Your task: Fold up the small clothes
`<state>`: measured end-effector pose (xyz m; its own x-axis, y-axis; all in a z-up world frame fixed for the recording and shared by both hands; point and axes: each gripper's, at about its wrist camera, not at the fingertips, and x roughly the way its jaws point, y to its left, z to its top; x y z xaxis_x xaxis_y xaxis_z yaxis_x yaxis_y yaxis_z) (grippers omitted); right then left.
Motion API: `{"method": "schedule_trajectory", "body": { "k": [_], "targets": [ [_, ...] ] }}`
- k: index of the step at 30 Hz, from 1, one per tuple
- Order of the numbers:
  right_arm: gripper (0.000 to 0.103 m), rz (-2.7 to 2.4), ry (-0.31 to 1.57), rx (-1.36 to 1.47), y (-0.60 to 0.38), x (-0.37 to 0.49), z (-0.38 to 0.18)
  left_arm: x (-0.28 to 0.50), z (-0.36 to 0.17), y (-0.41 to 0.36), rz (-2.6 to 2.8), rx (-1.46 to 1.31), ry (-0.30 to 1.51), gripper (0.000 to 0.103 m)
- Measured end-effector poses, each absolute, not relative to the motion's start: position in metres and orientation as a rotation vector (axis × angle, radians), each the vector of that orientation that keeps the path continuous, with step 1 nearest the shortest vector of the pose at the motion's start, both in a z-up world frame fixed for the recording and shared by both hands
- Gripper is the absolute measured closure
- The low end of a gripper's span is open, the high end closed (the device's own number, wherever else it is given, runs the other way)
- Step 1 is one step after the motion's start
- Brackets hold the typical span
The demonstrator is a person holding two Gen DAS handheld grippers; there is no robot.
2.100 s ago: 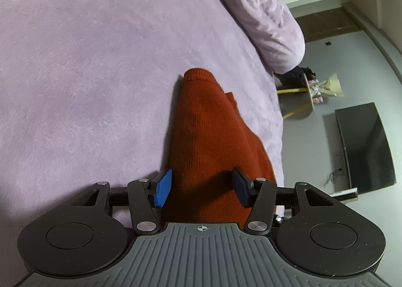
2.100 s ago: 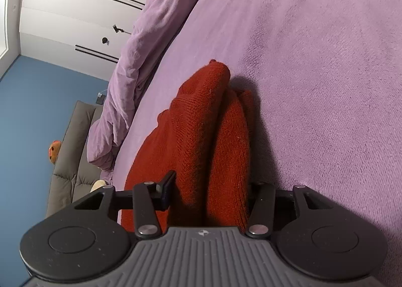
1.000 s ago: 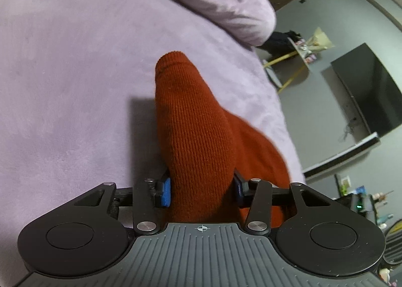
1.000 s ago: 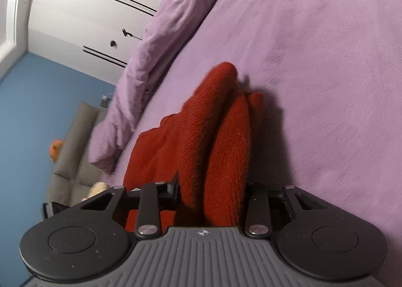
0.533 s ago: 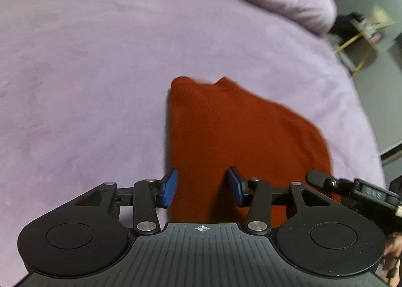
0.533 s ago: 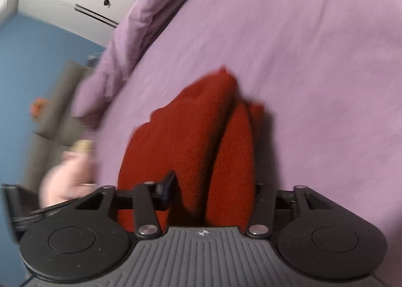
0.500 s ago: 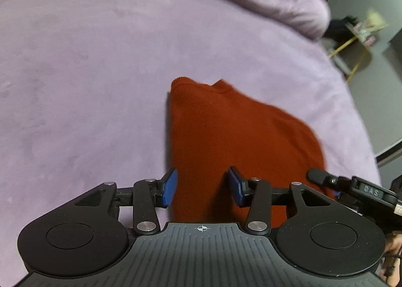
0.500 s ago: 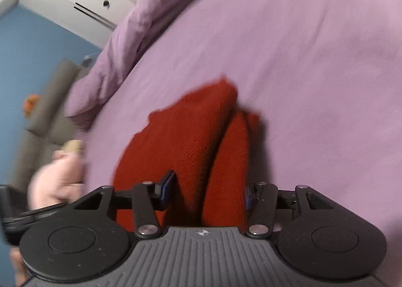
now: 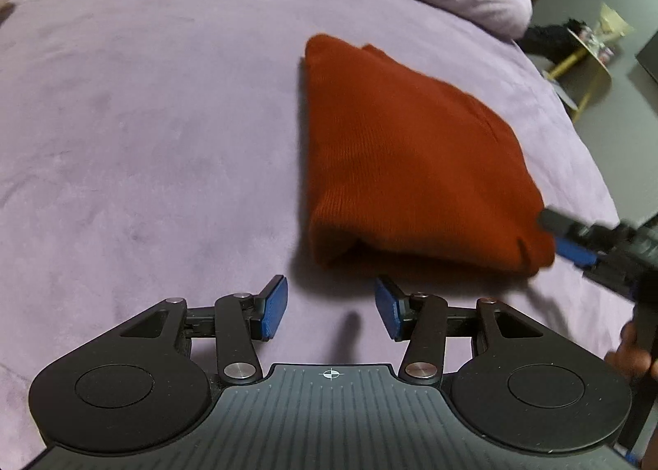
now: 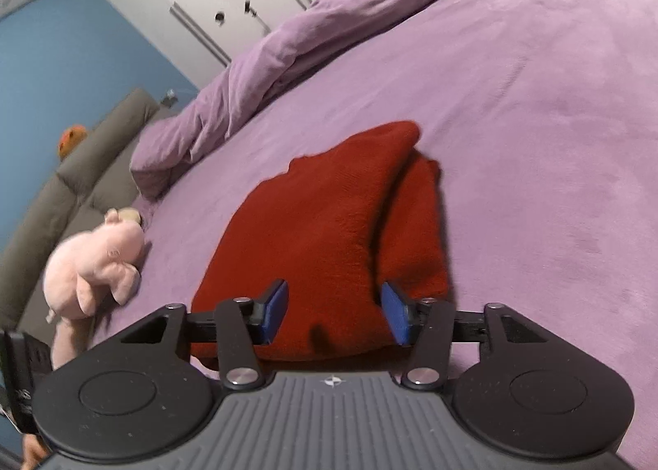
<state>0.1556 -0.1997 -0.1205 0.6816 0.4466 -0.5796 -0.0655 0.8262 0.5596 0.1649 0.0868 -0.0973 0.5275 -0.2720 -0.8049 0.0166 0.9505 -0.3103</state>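
Note:
A rust-red knit garment (image 9: 411, 157) lies folded on the purple bed cover (image 9: 144, 120). My left gripper (image 9: 331, 307) is open and empty, just short of the garment's near fold. My right gripper (image 10: 335, 311) is open, its blue pads either side of the garment's near edge (image 10: 329, 231) without pinching it. The right gripper also shows blurred in the left wrist view (image 9: 575, 244), at the garment's right corner.
A rolled purple duvet (image 10: 312, 42) lies along the far side of the bed. A pink plush pig (image 10: 94, 256) lies on the cover left of the garment. A grey sofa (image 10: 61, 190), a blue wall and white wardrobe doors stand beyond. A small yellow-legged side table (image 9: 584, 59) stands off the bed.
Both grippers have let go of the garment and opened. The garment has dropped flat onto the bed. The left gripper has backed away from it.

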Motion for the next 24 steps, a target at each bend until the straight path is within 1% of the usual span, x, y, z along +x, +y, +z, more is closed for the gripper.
{"method": "schedule_trajectory", "body": {
  "k": [1, 2, 5, 6, 9, 10, 11, 12, 13, 15, 18, 21, 24],
  "targets": [
    [0.083, 0.275, 0.796, 0.515, -0.194, 0.160, -0.122, 0.168, -0.098, 0.084, -0.154, -0.277, 1.003, 0.051],
    [0.094, 0.253, 0.815, 0.497, -0.190, 0.164, -0.122, 0.171, -0.098, 0.082, -0.116, -0.282, 1.005, 0.052],
    [0.095, 0.301, 0.760, 0.607, -0.201, 0.158, -0.115, 0.178, -0.097, 0.079, -0.034, -0.296, 0.999, 0.052],
    [0.095, 0.273, 0.753, 0.605, -0.206, 0.156, -0.114, 0.178, -0.097, 0.080, -0.004, -0.290, 1.001, 0.050],
    [0.096, 0.109, 0.816, 0.431, -0.206, 0.159, -0.122, 0.178, -0.099, 0.081, 0.000, -0.293, 1.028, 0.047],
    [0.099, 0.056, 0.824, 0.366, -0.203, 0.159, -0.124, 0.176, -0.100, 0.082, 0.005, -0.288, 1.047, 0.047],
    [0.102, -0.024, 0.843, 0.272, -0.199, 0.159, -0.124, 0.175, -0.099, 0.082, 0.014, -0.280, 1.061, 0.050],
    [0.101, -0.053, 0.845, 0.235, -0.198, 0.157, -0.123, 0.172, -0.095, 0.082, 0.031, -0.269, 1.068, 0.051],
    [0.100, -0.046, 0.839, 0.275, -0.201, 0.153, -0.120, 0.168, -0.090, 0.083, 0.046, -0.261, 1.065, 0.051],
    [0.099, 0.013, 0.764, 0.370, -0.204, 0.141, -0.104, 0.163, -0.078, 0.083, 0.062, -0.260, 1.040, 0.050],
    [0.099, 0.132, 0.696, 0.340, -0.183, 0.136, -0.085, 0.161, -0.058, 0.078, 0.110, -0.244, 0.963, 0.050],
    [0.099, 0.219, 0.734, 0.285, -0.157, 0.147, -0.088, 0.163, -0.043, 0.069, 0.112, -0.219, 0.890, 0.050],
    [0.099, 0.212, 0.830, 0.184, -0.134, 0.161, -0.106, 0.174, -0.043, 0.055, 0.069, -0.183, 0.880, 0.049]
  ]
}}
